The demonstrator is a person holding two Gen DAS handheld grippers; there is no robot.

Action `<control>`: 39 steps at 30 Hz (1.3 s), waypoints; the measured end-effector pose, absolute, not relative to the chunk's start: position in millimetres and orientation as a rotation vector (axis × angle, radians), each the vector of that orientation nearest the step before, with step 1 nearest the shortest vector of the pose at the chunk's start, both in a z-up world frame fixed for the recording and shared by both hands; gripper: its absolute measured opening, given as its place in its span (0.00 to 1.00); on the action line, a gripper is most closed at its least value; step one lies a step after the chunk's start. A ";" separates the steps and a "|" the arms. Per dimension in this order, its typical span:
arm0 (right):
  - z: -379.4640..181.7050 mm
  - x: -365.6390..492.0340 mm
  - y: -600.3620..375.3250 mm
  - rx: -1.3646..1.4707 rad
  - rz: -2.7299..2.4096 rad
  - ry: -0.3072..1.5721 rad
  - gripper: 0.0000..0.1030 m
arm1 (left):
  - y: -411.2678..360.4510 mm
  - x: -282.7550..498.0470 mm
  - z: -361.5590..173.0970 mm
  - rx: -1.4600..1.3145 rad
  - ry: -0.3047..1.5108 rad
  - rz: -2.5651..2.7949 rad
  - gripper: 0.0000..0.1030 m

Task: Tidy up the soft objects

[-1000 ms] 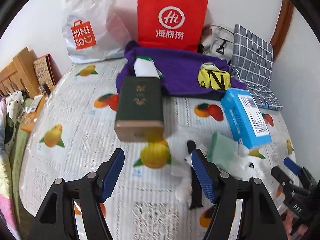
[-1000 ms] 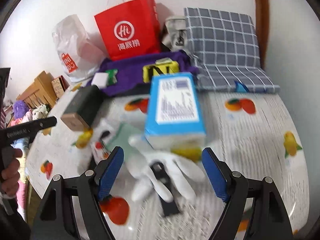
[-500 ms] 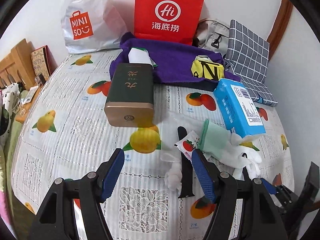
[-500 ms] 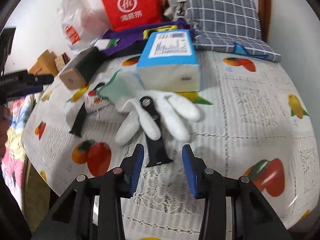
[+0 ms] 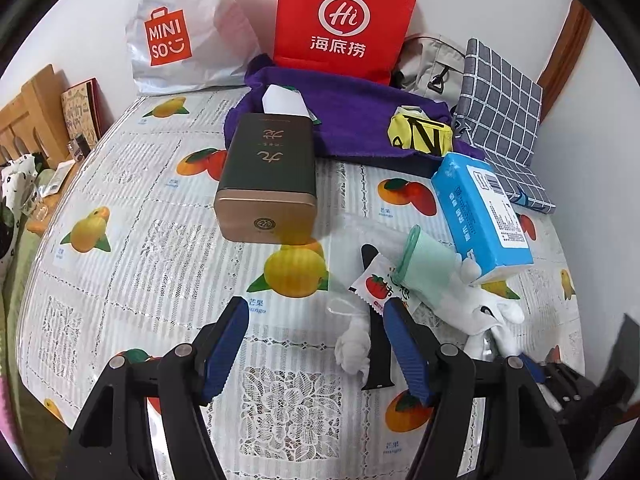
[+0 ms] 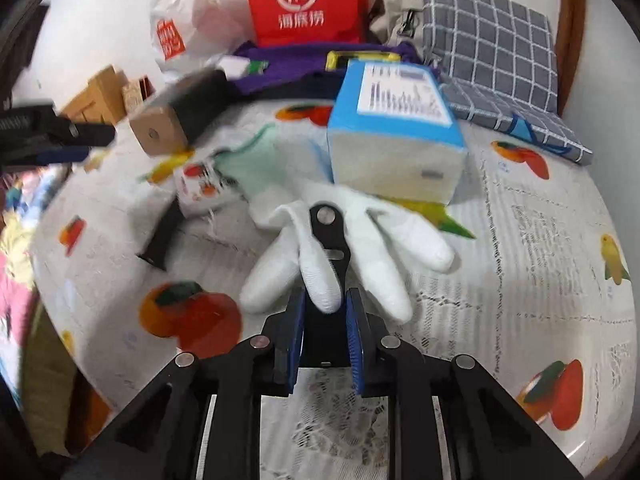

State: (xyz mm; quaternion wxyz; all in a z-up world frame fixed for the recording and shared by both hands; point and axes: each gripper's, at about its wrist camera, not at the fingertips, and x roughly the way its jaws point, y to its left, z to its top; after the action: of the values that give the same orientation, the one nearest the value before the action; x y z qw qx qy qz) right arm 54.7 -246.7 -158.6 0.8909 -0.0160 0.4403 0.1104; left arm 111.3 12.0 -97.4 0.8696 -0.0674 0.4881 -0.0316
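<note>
A white glove with a mint cuff [image 6: 360,232] lies on the fruit-print tablecloth [image 6: 540,240], against a blue tissue pack [image 6: 396,124]. A black watch strap [image 6: 330,236] lies across the glove's fingers. My right gripper [image 6: 325,312] is shut on the strap's near end and one glove fingertip. In the left wrist view the glove [image 5: 452,292] lies to the right. My left gripper [image 5: 316,344] is open and empty above the cloth, with a second black strap [image 5: 374,344] and a small white sock [image 5: 352,350] by its right finger.
A dark tea tin [image 5: 268,176] lies mid-table. A strawberry candy packet [image 5: 374,284] rests by the glove's cuff. At the back are a purple cloth [image 5: 348,116], a yellow pouch [image 5: 420,134], a red paper bag [image 5: 344,20], a white Miniso bag [image 5: 180,28] and a checked cushion [image 5: 500,108].
My right gripper has moved down to the glove and closed from wide open onto the strap and glove fingertip. My left gripper has drawn back, still open.
</note>
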 end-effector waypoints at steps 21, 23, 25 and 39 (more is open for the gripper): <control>-113.2 54.6 -260.6 0.043 0.172 0.821 0.20 | 6.7 109.0 -114.1 -0.119 1.058 -0.080 0.66; -113.0 59.9 -264.8 0.047 0.158 0.818 0.20 | 2.4 110.8 -117.6 -0.107 1.067 -0.081 0.66; -111.4 66.4 -269.9 0.048 0.140 0.812 0.20 | -2.8 111.6 -120.9 -0.089 1.075 -0.085 0.66; -103.4 82.9 -271.7 0.078 0.165 0.776 0.20 | -15.5 107.5 -159.9 -0.066 1.154 -0.090 0.53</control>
State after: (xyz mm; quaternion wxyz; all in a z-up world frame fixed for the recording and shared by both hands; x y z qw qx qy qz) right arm 82.9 -271.7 -103.4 0.9216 0.0379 0.3778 0.0805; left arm 107.5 -15.5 -159.9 0.8367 -0.0312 0.5451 -0.0426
